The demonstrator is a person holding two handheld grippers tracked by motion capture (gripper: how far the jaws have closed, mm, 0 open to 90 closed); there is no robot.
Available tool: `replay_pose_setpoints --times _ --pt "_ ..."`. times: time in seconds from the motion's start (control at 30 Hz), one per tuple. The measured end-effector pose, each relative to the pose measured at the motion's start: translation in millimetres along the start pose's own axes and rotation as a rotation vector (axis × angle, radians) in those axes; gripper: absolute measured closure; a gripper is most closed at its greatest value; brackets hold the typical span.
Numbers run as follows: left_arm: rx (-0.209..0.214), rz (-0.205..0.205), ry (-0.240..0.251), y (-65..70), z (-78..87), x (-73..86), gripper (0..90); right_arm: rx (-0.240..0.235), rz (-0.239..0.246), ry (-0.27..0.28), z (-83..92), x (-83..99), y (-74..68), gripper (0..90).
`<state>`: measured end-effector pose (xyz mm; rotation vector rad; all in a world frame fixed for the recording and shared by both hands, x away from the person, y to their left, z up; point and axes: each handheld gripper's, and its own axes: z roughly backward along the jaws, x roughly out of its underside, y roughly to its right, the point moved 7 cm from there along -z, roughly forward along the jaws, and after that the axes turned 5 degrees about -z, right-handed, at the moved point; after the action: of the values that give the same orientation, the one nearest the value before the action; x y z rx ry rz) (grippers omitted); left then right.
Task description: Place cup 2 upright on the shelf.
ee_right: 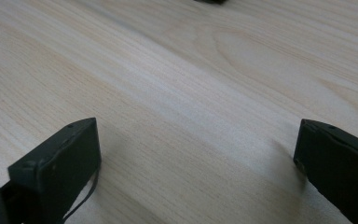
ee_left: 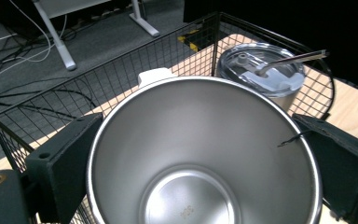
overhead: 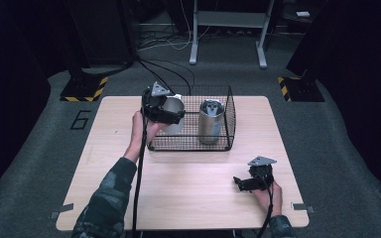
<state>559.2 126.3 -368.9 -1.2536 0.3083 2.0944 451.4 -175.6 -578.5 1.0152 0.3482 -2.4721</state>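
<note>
My left gripper (overhead: 171, 115) is shut on an open steel cup (ee_left: 205, 154), its two jaws pressing the cup's sides; the cup (overhead: 174, 113) is held upright at the left end of a black wire basket (overhead: 228, 129). Its bright inside and a white handle at its far rim face the left gripper view. A lidded steel tumbler (overhead: 211, 120) with a straw stands in the basket's right half, and the tumbler (ee_left: 265, 74) appears just beyond the cup. My right gripper (overhead: 239, 183) rests low over the table's front right, open, with bare wood between its jaws (ee_right: 196, 154).
The wooden table (overhead: 188, 198) has tape marks at its front corners. Beyond it lie grey floor, cables, desk legs (overhead: 193, 44) and yellow-black striped bases (overhead: 84, 89). The basket's wire walls (ee_left: 51, 107) surround the cup.
</note>
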Motion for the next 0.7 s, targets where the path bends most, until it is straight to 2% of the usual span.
replay_pose_setpoints --times 0.37,0.7 --pt "-0.017 0.026 -0.009 -11.2 -19.9 1.6 6.1 0.000 0.000 0.000 0.0 0.0 0.0 0.0" --pt "-0.028 0.039 -0.042 -17.6 -40.2 9.2 6.1 0.000 0.000 0.000 0.0 0.0 0.0 0.0"
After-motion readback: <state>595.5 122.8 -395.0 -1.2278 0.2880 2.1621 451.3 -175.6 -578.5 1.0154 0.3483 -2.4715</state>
